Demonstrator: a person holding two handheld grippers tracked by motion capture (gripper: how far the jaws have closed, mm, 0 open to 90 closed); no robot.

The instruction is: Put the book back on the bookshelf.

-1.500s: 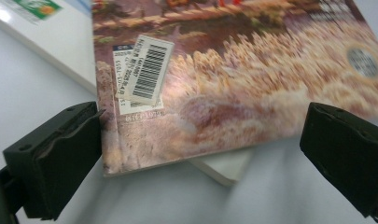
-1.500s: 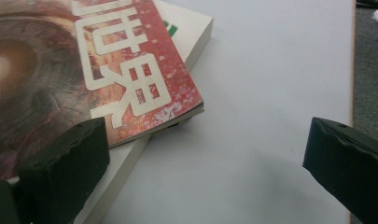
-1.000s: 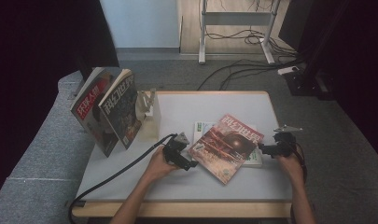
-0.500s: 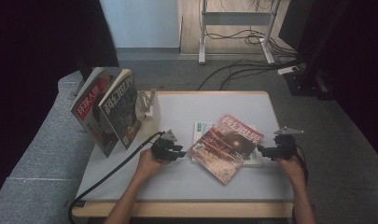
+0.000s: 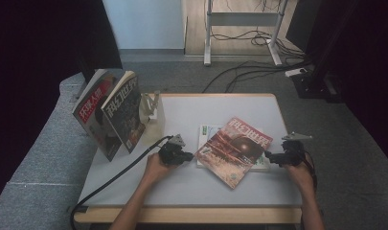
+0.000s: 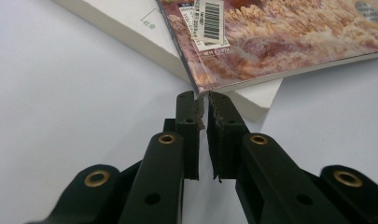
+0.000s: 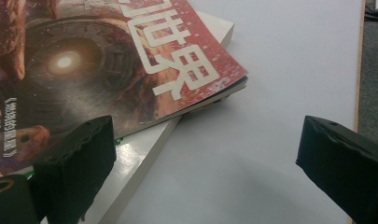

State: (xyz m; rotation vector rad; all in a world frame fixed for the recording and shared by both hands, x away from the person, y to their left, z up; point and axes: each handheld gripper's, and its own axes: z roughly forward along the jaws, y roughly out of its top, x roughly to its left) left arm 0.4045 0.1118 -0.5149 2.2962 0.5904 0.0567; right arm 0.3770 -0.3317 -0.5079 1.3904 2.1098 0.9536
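Two hand-held black two-jaw grippers: the left gripper (image 5: 189,155) and right gripper (image 5: 269,157) each carry a grey three-cornered plate on top. A thick black cable (image 5: 116,175) trails from the left unit. Jaw links are matte black with brass-coloured rivets (image 6: 167,138); black pads (image 7: 81,154) show ridged, worn edges. Forearms are bare, without sleeves.

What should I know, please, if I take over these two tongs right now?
Left tongs: shut at the red magazine's near corner; a real grip isn't clear.
Right tongs: open, beside its opposite corner.
Magazine lies askew on a white book, mid-table; two more magazines stand at left.
Done: nothing lifted. Left: probably grip and lift the magazine.
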